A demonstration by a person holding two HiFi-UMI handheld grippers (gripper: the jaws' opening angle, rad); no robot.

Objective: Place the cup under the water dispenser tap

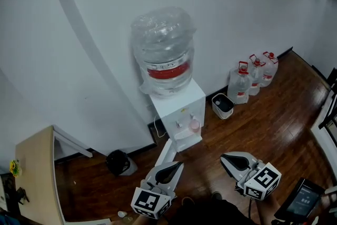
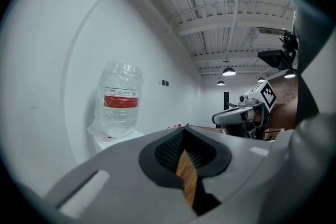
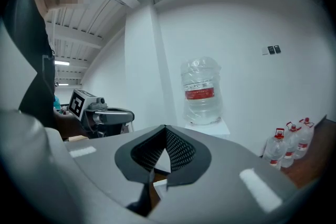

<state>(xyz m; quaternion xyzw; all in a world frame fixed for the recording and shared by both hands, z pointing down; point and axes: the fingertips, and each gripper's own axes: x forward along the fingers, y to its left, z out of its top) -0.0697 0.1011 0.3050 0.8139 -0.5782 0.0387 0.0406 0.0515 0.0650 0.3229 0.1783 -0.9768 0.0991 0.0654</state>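
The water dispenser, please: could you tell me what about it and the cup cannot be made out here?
1. Cup: head view, too small to tell its contents or exact place beneath the taps.
2. Water dispenser taps: both gripper views, hidden behind each gripper's own body; only the bottle shows.
3. Dispenser's foot: head view, covered by the left gripper.

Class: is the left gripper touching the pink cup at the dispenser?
Apart. The head view shows a clear gap between the left gripper and the pink cup.
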